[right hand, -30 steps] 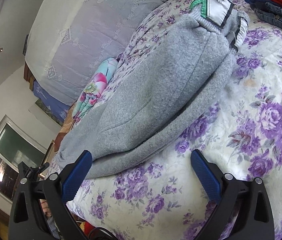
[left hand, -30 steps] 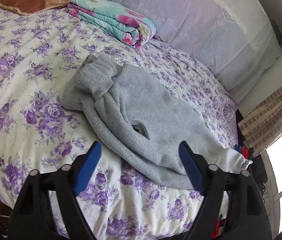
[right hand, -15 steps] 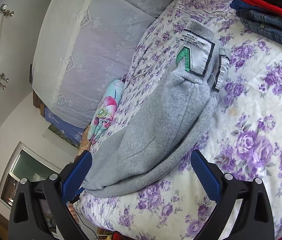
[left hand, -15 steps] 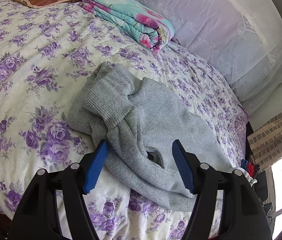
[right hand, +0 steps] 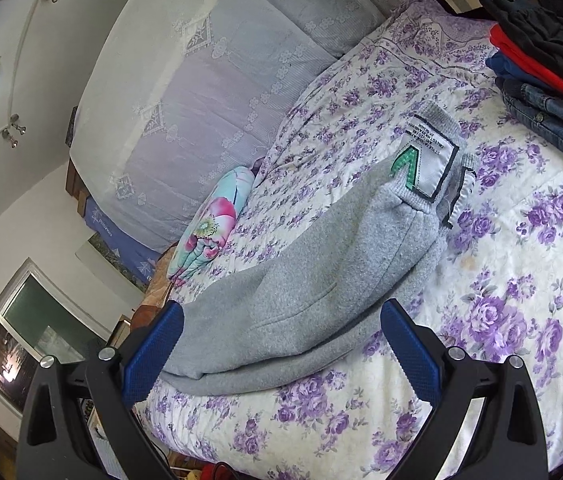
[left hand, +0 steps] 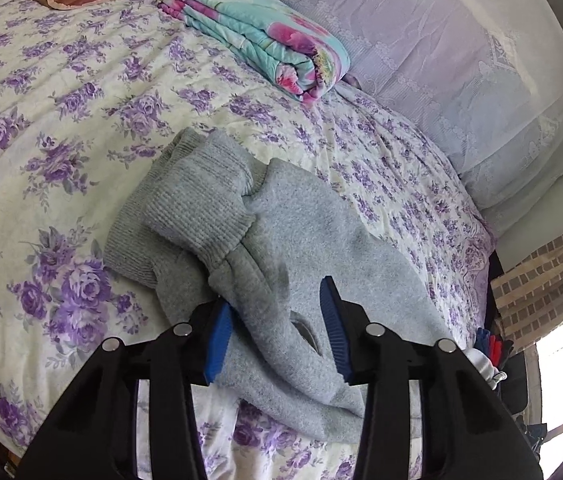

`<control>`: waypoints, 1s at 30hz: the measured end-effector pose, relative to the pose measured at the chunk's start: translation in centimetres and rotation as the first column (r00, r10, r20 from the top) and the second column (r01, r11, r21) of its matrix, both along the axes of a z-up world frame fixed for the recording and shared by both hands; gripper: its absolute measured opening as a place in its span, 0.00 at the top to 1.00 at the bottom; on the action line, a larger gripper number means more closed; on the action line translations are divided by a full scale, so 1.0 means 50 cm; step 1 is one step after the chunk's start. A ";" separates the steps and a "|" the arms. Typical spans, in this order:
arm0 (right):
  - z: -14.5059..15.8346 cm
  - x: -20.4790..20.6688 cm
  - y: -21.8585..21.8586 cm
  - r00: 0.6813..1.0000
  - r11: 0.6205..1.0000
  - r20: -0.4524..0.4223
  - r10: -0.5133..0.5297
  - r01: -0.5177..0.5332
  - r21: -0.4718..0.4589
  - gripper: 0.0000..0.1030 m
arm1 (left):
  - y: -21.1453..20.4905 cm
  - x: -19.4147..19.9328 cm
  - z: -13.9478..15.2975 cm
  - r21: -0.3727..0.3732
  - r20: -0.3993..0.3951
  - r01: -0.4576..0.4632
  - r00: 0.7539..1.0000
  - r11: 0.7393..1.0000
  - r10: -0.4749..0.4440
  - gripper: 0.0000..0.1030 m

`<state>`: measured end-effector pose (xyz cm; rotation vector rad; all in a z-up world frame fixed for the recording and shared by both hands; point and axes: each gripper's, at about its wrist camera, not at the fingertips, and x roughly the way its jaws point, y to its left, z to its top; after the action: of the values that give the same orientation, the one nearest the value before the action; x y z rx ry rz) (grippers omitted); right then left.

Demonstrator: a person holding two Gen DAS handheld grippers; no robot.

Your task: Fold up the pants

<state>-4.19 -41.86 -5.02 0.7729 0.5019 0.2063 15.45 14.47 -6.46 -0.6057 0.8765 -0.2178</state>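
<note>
With the grey pants (left hand: 305, 240) lying crumpled on the bed (left hand: 41, 120), the left gripper (left hand: 277, 332) spread around a leg and the right gripper (right hand: 281, 344) spread near the hem, a shallow pinch risks catching only one layer, skewing the fold.

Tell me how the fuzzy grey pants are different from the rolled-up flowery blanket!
The fuzzy grey pants are plain grey; the rolled-up flowery blanket is turquoise with pink flowers. The pants lie loose and rumpled; the blanket is neatly bundled. Both rest on the purple-flowered bedspread.
</note>
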 end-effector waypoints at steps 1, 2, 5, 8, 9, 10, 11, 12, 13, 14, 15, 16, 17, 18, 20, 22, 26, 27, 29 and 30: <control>-0.001 -0.002 0.002 1.000 1.000 -0.003 -0.001 0.001 -0.003 0.04 | -0.008 0.005 -0.003 0.031 -0.005 0.000 1.000 1.000 0.000 0.60; -0.002 -0.004 0.000 1.000 1.000 -0.003 -0.004 0.004 -0.007 0.04 | -0.015 0.007 -0.005 0.057 -0.001 0.000 1.000 0.998 0.000 0.60; 0.004 -0.012 -0.018 0.999 0.999 0.006 -0.035 0.035 -0.005 0.04 | -0.010 -0.011 -0.009 0.052 0.035 -0.004 0.999 0.999 0.002 0.63; 0.012 -0.020 -0.041 0.999 0.998 0.014 -0.046 0.046 0.032 0.05 | 0.016 -0.031 -0.019 -0.017 0.053 -0.008 0.999 1.000 0.009 0.84; 0.016 -0.019 -0.050 0.999 0.998 0.013 -0.050 0.050 0.039 0.08 | 0.026 -0.036 -0.022 -0.055 0.062 -0.006 0.998 0.998 0.009 0.87; 0.018 -0.016 -0.057 0.999 0.998 0.012 -0.051 0.051 0.042 0.12 | 0.035 -0.040 -0.025 -0.085 0.065 -0.006 0.998 0.996 0.012 0.89; 0.019 -0.011 -0.062 0.999 0.998 0.010 -0.049 0.049 0.046 0.14 | 0.042 -0.044 -0.026 -0.110 0.070 -0.007 0.997 0.994 0.015 0.89; 0.018 -0.002 -0.068 0.999 0.998 -0.002 -0.050 0.050 0.045 0.16 | 0.048 -0.048 -0.025 -0.130 0.077 -0.007 0.997 0.991 0.017 0.90; 0.014 0.006 -0.071 0.998 0.997 -0.022 -0.057 0.058 0.041 0.18 | 0.053 -0.050 -0.024 -0.142 0.084 -0.007 0.996 0.990 0.019 0.90; 0.007 0.017 -0.075 0.997 0.997 -0.045 -0.064 0.066 0.041 0.21 | 0.055 -0.051 -0.021 -0.146 0.088 -0.007 0.996 0.989 0.020 0.90; -0.001 0.028 -0.075 0.996 0.997 -0.068 -0.062 0.065 0.043 0.22 | 0.057 -0.052 -0.020 -0.149 0.090 -0.007 0.996 0.989 0.021 0.90; -0.013 0.041 -0.073 0.994 0.997 -0.095 -0.053 0.058 0.046 0.22 | 0.057 -0.053 -0.018 -0.154 0.093 -0.008 0.995 0.988 0.023 0.90; -0.027 0.054 -0.070 0.991 0.997 -0.125 -0.047 0.053 0.051 0.22 | 0.057 -0.054 -0.016 -0.156 0.097 -0.008 0.995 0.988 0.023 0.90; -0.041 0.065 -0.064 0.986 0.997 -0.159 -0.041 0.049 0.052 0.22 | 0.055 -0.055 -0.014 -0.152 0.101 -0.009 0.995 0.988 0.024 0.90; -0.070 0.081 -0.057 0.976 0.997 -0.215 -0.037 0.051 0.062 0.22 | 0.054 -0.059 -0.008 -0.146 0.110 -0.009 0.994 0.989 0.025 0.90; -0.091 0.091 -0.058 0.966 0.995 -0.253 -0.049 0.070 0.075 0.22 | 0.053 -0.061 -0.004 -0.134 0.115 -0.006 0.993 0.991 0.022 0.90; -0.116 0.153 -0.078 0.946 0.990 -0.320 -0.056 0.095 0.107 0.20 | 0.054 -0.054 -0.015 -0.136 0.105 -0.010 0.994 0.991 0.025 0.90; -0.117 0.168 -0.085 0.944 0.987 -0.323 -0.071 0.113 0.114 0.20 | 0.055 -0.053 -0.020 -0.136 0.099 -0.012 0.995 0.991 0.026 0.90; -0.110 0.191 -0.099 0.961 0.979 -0.266 -0.074 0.121 0.162 0.25 | 0.060 -0.050 -0.033 -0.144 0.085 -0.016 0.996 0.989 0.028 0.90; -0.105 0.200 -0.107 0.968 0.976 -0.235 -0.082 0.125 0.178 0.34 | 0.064 -0.049 -0.040 -0.155 0.079 -0.016 0.996 0.988 0.029 0.90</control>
<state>5.79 -47.21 -10.26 1.0153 0.6625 0.0684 12.99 17.69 -8.44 -0.7455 0.7787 -0.2896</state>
